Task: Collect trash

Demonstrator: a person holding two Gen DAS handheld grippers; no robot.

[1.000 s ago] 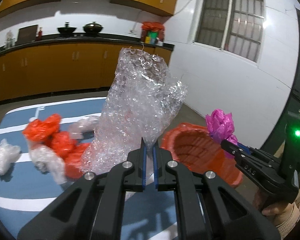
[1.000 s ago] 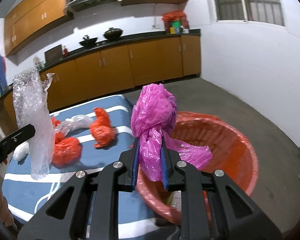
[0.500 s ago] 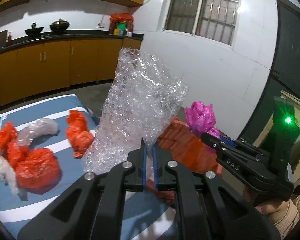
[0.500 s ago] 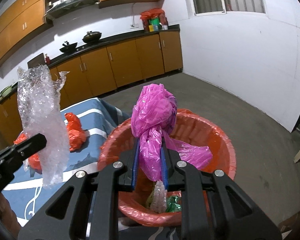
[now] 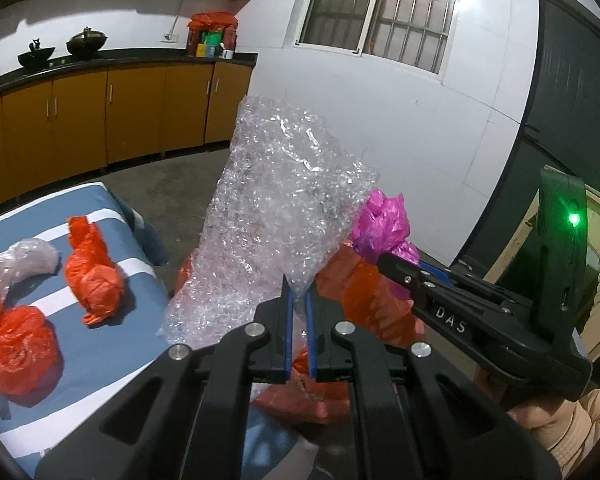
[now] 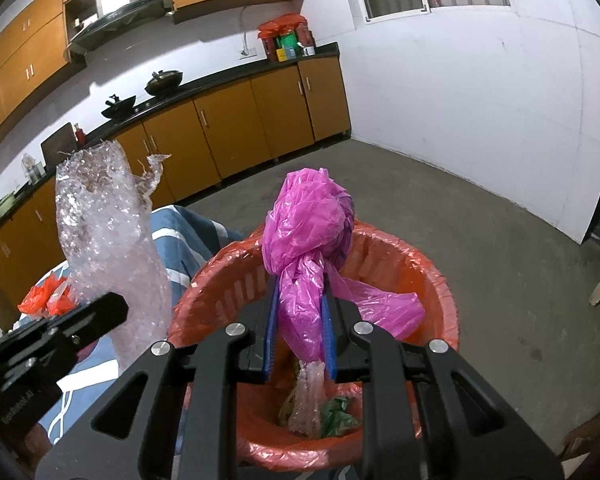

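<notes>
1. The left claw [image 5: 297, 300] is clamped on the lower edge of a clear bubble wrap sheet [image 5: 276, 216], its blue pads pressed nearly together; the crinkled sheet stands upright above the fingers and shows again at the left of the right wrist view.
2. The right claw [image 6: 299, 320] is clamped on the neck of a knotted magenta plastic bag [image 6: 310, 224], which bulges above the pads and trails a loose tail to the right.
3. Both held pieces sit over or just beside one orange basket [image 6: 444, 280] lined with an orange bag; the magenta bag hangs above its opening.
4. Inside the basket lie a clear plastic twist and something green; what they are is hard to make out.
5. Left of the basket, the counter [image 5: 92, 344], covered in a blue cloth with white stripes, carries three orange bag bundles [image 5: 94, 276], one cut off at the frame edge, and one clear wad [image 5: 24, 260].
6. The bubble wrap hides most of the basket in the left wrist view.
7. Far off, two dark woks [image 5: 86, 40] stand on the kitchen worktop.
</notes>
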